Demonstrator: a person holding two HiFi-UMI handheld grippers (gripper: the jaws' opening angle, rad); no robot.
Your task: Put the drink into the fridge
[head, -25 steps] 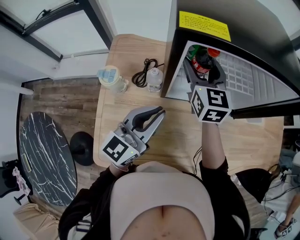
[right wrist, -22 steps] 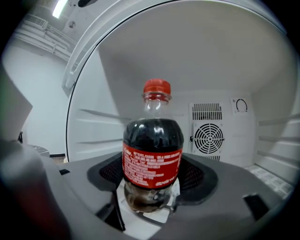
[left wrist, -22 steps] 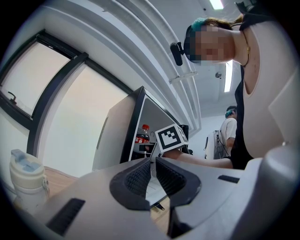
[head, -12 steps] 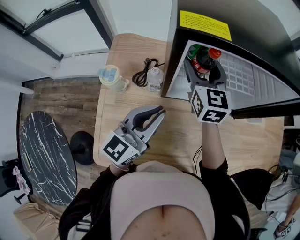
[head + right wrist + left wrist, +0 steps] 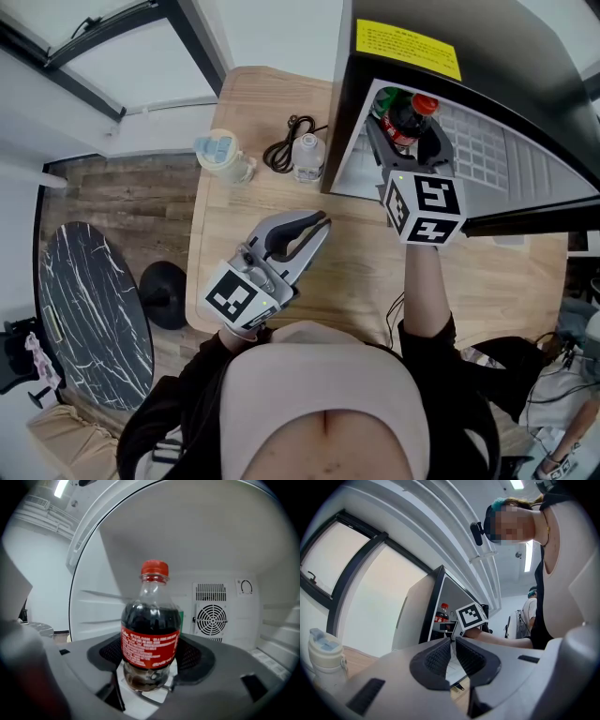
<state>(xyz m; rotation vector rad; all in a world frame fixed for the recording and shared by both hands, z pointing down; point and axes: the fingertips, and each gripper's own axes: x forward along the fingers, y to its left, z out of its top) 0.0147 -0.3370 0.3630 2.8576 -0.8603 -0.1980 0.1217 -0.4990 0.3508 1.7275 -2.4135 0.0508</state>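
Right claw (image 5: 151, 665) is clamped on the cola bottle (image 5: 151, 620), holding it upright just inside the open fridge (image 5: 225, 550) at the head view's upper right, probably so it lands standing, while the empty left claw (image 5: 451, 656) sits closed over the bench (image 5: 234, 216).

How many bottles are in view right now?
3: a red-capped dark cola bottle in the right hand-held gripper inside the fridge; a small clear white-capped bottle and a pale lidded bottle on the wooden table. Something green behind the cola may be another.
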